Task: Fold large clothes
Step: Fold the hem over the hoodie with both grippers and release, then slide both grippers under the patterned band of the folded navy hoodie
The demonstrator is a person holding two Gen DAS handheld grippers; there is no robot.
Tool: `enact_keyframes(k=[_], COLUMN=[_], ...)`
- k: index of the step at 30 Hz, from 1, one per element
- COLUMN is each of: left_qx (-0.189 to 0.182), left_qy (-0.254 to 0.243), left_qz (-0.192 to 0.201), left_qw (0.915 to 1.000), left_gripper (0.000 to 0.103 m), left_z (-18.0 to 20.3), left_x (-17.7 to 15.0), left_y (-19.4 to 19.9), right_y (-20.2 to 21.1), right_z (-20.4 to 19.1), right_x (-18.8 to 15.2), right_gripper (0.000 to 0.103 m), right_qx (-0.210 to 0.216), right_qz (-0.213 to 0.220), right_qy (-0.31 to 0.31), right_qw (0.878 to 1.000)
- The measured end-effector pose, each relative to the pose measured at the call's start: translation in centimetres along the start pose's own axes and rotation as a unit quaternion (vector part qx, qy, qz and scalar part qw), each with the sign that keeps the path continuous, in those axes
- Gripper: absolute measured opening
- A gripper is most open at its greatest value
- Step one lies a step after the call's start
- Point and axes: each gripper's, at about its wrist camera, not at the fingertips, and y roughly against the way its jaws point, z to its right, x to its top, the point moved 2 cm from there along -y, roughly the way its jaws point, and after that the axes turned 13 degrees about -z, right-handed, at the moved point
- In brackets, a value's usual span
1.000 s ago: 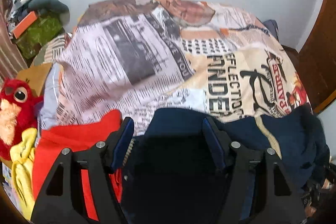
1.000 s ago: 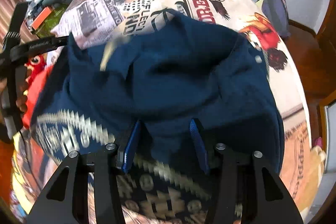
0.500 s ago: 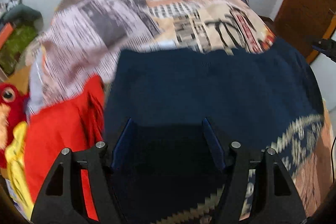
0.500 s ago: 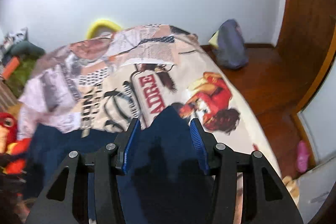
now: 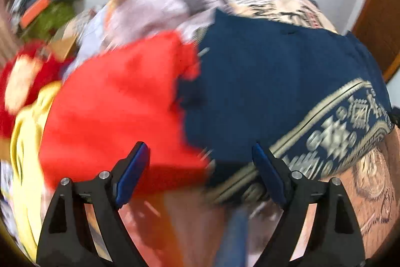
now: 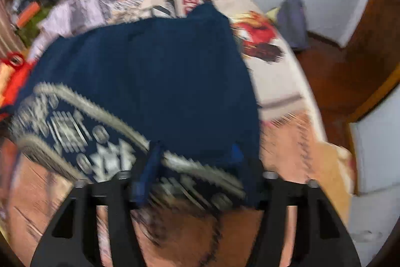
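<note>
A navy garment (image 5: 275, 81) with a beige patterned hem lies spread on the printed bed cover (image 5: 370, 179). My left gripper (image 5: 200, 172) hangs over its left edge. The jaws are opening and stand wide, and the pads touch nothing. Below them the hem meets a red garment (image 5: 112, 101). In the right wrist view the same navy garment (image 6: 162, 71) fills the middle. My right gripper (image 6: 192, 164) is at the hem with its jaws opening. The hem band lies between the blurred fingers, and the pads do not press it.
A red plush toy (image 5: 17, 81) and a yellow cloth (image 5: 25, 142) lie left of the red garment. Green and orange clutter (image 5: 50, 16) sits at the back left. A grey bag (image 6: 292, 21) stands on the wooden floor (image 6: 337, 71) right of the bed.
Both grippers have widened and let go of the navy garment, which now lies flat on the bed. The left view has swung left over the red garment. The right gripper has tipped down towards the hem.
</note>
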Motion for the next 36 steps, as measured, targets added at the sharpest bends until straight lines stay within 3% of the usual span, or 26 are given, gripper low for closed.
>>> enact_keyframes(k=[3, 5, 7, 10, 14, 19, 24, 29, 36], left_qx=[-0.021, -0.008, 0.003, -0.009, -0.05, -0.145, -0.251, -0.351, -0.401], left_qy=[0.053, 0.079, 0.095, 0.122, 0.134, 0.116, 0.1, 0.129, 0.194], left_qz=[-0.002, 0.001, 0.012, 0.027, 0.048, 0.052, 0.026, -0.023, -0.048], left_qw=[0.9984, 0.9968, 0.9954, 0.9922, 0.9886, 0.9812, 0.9624, 0.9273, 0.8943], left_gripper=[0.085, 0.085, 0.085, 0.085, 0.085, 0.085, 0.085, 0.085, 0.084], left_z=[-3.3, -5.1, -6.3, -7.6, -7.4, -4.5, -0.8, 1.1, 0.9], left_x=[-2.2, -3.4, -4.2, -4.9, -5.2, -5.2, -4.7, -4.0, -2.3], left_y=[1.0, 2.1, 3.2, 4.9, 6.8, 7.7, 6.0, 1.8, -3.4], right_y=[1.0, 1.7, 3.3, 5.3, 8.4, 10.5, 10.3, 9.4, 7.6], right_z=[0.7, 1.1, 1.2, 0.8, -0.7, -3.3, -5.7, -7.6, -8.1], right_x=[-1.4, -1.9, -2.9, -3.0, -3.1, -2.7, -2.1, -2.2, -1.9], right_gripper=[0.062, 0.062, 0.062, 0.062, 0.062, 0.062, 0.064, 0.064, 0.064], right_qx=[-0.009, -0.008, -0.009, -0.003, 0.003, 0.012, 0.045, 0.049, 0.067], right_qz=[-0.018, -0.022, -0.013, 0.008, 0.047, 0.078, 0.081, 0.076, 0.058], right_qy=[-0.004, -0.009, -0.015, -0.016, -0.008, 0.009, 0.014, 0.026, 0.019], right_qw=[1.0, 1.0, 1.0, 1.0, 0.999, 0.997, 0.996, 0.996, 0.996])
